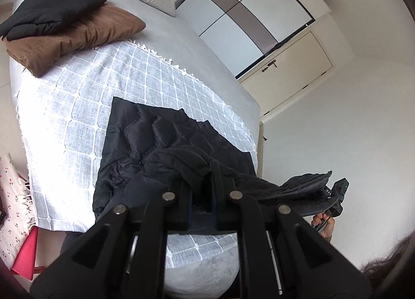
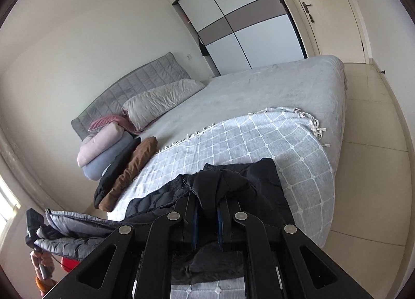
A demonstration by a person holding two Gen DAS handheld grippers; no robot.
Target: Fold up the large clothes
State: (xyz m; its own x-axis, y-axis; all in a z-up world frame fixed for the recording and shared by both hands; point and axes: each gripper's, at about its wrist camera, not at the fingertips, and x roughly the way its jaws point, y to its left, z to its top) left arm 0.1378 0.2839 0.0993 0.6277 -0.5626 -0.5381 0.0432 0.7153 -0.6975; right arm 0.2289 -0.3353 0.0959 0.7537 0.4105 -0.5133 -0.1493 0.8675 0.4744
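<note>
Black quilted jacket [image 1: 160, 143] lies mid-frame on the checked throw [image 1: 77, 117], its near edge pinched in the left hand-held gripper [image 1: 205, 177]. Right wrist view: right hand-held gripper [image 2: 208, 195] clamps another bunch at lower centre; lift both evenly, keeping the edge taut.

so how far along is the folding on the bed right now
Two pieces look done: a folded black garment is stacked on a folded brown one near the pillows. In hand: the black quilted jacket, partly spread on the checked blanket, with the left gripper and right gripper each shut on its fabric, lifting an edge. Left: finish this fold and add it to the stack.
</note>
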